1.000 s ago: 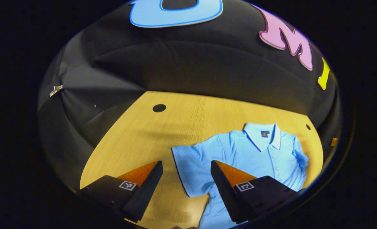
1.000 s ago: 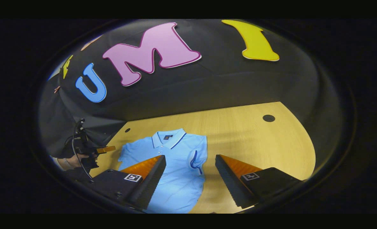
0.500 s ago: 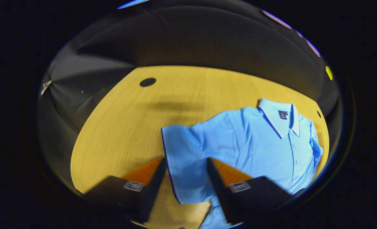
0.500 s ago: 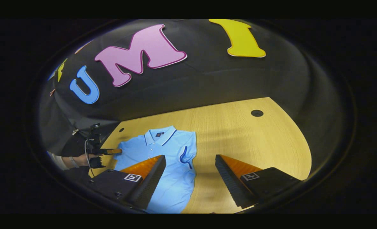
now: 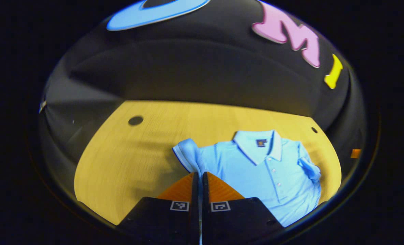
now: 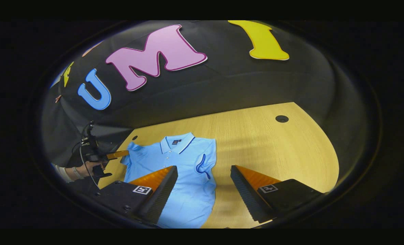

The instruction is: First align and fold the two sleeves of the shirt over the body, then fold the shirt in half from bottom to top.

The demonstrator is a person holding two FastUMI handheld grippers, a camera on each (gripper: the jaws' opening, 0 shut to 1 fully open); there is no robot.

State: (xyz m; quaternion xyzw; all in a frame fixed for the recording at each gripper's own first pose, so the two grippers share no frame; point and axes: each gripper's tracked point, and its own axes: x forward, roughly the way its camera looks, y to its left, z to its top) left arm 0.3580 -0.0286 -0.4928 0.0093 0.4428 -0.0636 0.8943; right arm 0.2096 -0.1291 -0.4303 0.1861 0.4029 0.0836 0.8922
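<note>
A light blue polo shirt (image 5: 256, 170) lies face up on the wooden table (image 5: 120, 170), collar toward the far wall. My left gripper (image 5: 199, 174) is shut on the shirt's near sleeve (image 5: 185, 152), which is raised and bunched off the table. The other sleeve (image 5: 309, 168) lies folded over the body. In the right gripper view the shirt (image 6: 174, 160) sits at left, with that folded sleeve (image 6: 202, 166) by its edge. My right gripper (image 6: 203, 167) hovers open over the shirt's edge, holding nothing. The left gripper (image 6: 117, 154), held by a hand (image 6: 82, 168), pinches the sleeve (image 6: 132, 148).
The table (image 6: 273, 153) has a round dark hole (image 5: 135, 120) at the far left and another hole (image 6: 281, 118) at the far right. Black cloth walls close in behind and beside the table. Bare wood lies to the right of the shirt in the right gripper view.
My left gripper went from open around the sleeve's edge to shut on it, and the sleeve has risen off the table. The right gripper stayed open and barely shifted.
</note>
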